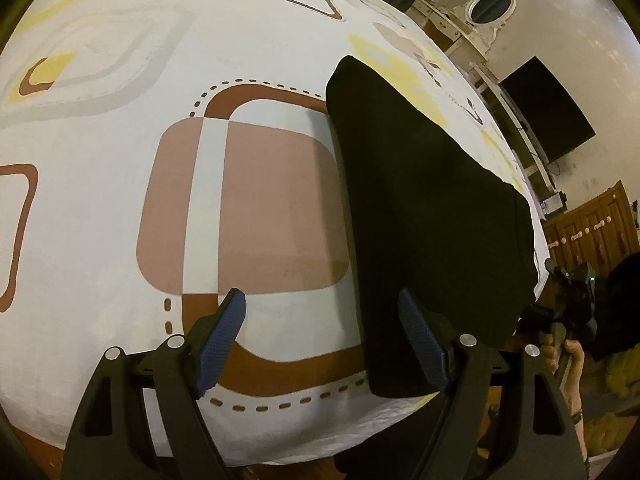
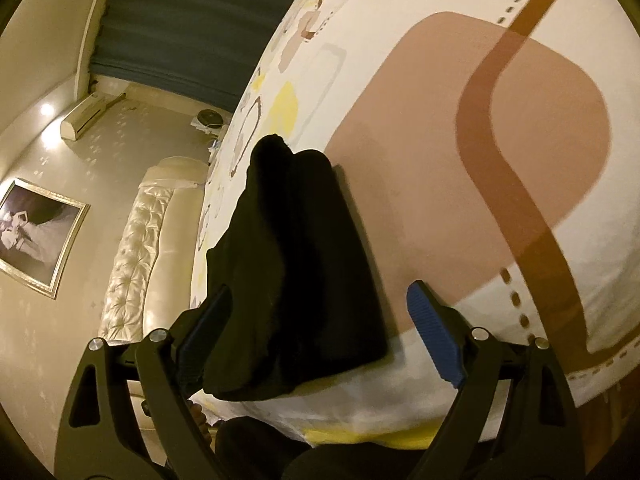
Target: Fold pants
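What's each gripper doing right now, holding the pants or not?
Left gripper: open, holding nothing, beside the pants.
Right gripper: open, straddling the pants' near end, not clamped.

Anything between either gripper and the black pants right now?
Nothing visible. The black pants lie on the patterned bedsheet; the left gripper and right gripper are both open at the near edge, jaws empty.
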Motion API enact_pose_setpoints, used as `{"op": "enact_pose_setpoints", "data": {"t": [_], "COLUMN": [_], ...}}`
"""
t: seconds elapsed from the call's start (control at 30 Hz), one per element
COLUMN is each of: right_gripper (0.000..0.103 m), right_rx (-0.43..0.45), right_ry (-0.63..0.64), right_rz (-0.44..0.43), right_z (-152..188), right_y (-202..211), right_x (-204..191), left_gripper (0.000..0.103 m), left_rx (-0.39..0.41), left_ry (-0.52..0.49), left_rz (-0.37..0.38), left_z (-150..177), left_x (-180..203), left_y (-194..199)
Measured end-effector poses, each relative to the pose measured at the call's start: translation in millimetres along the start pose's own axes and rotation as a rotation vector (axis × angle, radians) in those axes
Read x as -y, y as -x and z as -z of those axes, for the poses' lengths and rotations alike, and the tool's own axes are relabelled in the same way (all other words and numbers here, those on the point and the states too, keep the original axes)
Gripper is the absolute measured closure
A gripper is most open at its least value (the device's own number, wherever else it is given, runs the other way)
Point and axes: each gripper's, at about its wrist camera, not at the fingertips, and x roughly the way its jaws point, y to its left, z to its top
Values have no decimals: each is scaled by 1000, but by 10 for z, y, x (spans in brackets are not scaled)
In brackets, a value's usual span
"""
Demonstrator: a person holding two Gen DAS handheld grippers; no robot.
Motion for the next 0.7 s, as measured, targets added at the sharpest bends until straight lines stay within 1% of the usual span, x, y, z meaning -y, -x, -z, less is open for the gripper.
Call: {"op": "enact_pose_setpoints", "data": {"t": [0.1, 0.17, 0.23, 0.27, 0.33, 0.37, 0.47, 0.7], "right_gripper": [13, 13, 13, 13, 13, 13, 13, 14], "right_rx": [0, -16, -44, -60, -106, -133, -158, -172], "right_ry": [27, 35, 34, 33, 50, 63, 87, 91], "right_rz": [9, 7, -28, -43, -67, -76, -72, -85], "right_z": [-25, -36, -27, -31, -12, 3, 30, 42], "right_y": [-33, -55, -89, -127, -177, -208, -237, -226], "right_x": [-42, -50, -39, -40, -58, -81, -111, -102], "left_gripper": [25, 25, 24, 24, 24, 24, 23, 23], "left_rx": [0, 8, 7, -1, -29, -44, -76, -103], "left_ry": [12, 7, -2, 3, 6, 2, -17, 34], "left_rz": [17, 63, 127, 171, 214, 219, 233, 326], "left_z": [-20, -47, -60, -65, -65, -64, -49, -139], "left_x": [-28, -40, -38, -33, 7, 41, 123, 199], "left_y": [38, 85, 92, 64, -26, -90, -230, -414]}}
